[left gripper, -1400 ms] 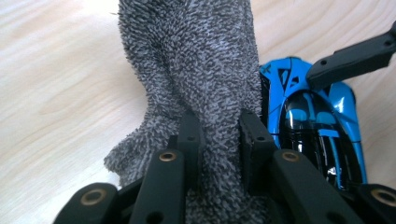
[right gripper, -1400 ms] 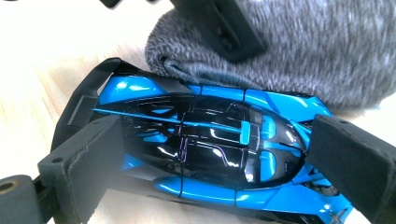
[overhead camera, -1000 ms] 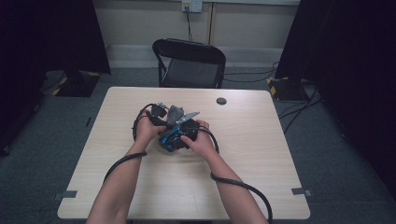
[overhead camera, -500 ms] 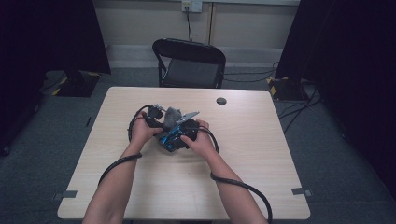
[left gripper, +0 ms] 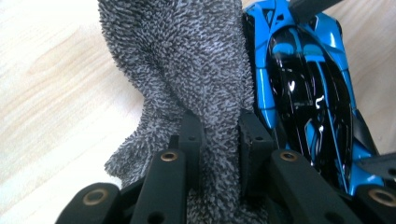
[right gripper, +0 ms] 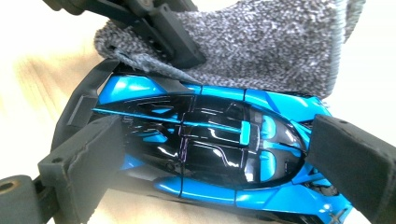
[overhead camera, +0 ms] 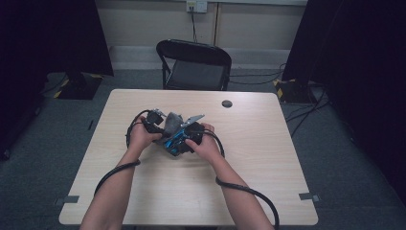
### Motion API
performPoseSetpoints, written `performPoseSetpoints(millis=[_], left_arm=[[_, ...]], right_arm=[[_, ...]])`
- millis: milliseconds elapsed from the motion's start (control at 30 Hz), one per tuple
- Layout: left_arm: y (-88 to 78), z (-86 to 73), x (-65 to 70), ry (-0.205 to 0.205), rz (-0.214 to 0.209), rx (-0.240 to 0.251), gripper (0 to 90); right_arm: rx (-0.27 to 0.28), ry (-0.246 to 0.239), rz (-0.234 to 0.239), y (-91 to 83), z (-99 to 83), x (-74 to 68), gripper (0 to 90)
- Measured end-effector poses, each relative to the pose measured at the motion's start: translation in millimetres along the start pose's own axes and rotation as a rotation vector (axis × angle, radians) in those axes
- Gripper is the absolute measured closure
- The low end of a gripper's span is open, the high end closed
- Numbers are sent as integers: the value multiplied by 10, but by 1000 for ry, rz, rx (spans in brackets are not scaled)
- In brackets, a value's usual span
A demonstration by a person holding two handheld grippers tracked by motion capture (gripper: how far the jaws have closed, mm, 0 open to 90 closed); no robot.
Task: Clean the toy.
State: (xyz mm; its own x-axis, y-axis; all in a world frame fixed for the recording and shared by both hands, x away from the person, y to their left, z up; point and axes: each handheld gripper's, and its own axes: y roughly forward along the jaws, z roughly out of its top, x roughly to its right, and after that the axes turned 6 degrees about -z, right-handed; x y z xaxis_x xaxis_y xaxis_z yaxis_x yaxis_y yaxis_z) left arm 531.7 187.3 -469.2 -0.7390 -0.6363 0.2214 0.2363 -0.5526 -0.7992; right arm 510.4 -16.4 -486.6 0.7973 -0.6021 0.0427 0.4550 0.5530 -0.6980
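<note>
A glossy blue and black toy car (right gripper: 210,149) is held over the middle of the wooden table (overhead camera: 268,163). My right gripper (right gripper: 219,154) is shut on it, one pad at each end of the car (overhead camera: 173,142). A grey terry cloth (left gripper: 187,60) is bunched against the car's side (left gripper: 303,84). My left gripper (left gripper: 219,128) is shut on a fold of that cloth. From the high view, the left gripper (overhead camera: 154,120) is at the cloth's (overhead camera: 172,122) left and the right gripper (overhead camera: 186,136) just right of it. The right gripper view has the left gripper (right gripper: 159,28) above the cloth (right gripper: 261,51).
A small black round disc (overhead camera: 226,103) lies near the table's far edge. A black folding chair (overhead camera: 194,64) stands behind the table. Thick black cables (overhead camera: 249,194) trail from both grippers along the forearms. Dark curtains flank the room.
The left gripper with the cloth has shifted slightly left and nearer along the car. The right gripper and the car have kept still.
</note>
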Motion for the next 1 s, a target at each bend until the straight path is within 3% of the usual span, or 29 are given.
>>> performPoseSetpoints(millis=[633,1000], left_arm=[[-140,-224,15,-21,-10,4,746],[-226,-404,72,-29,-16,34,744]], right_arm=[[4,1,-1,-1,-5,0,35],[-13,-3,-2,1,17,-2,35]])
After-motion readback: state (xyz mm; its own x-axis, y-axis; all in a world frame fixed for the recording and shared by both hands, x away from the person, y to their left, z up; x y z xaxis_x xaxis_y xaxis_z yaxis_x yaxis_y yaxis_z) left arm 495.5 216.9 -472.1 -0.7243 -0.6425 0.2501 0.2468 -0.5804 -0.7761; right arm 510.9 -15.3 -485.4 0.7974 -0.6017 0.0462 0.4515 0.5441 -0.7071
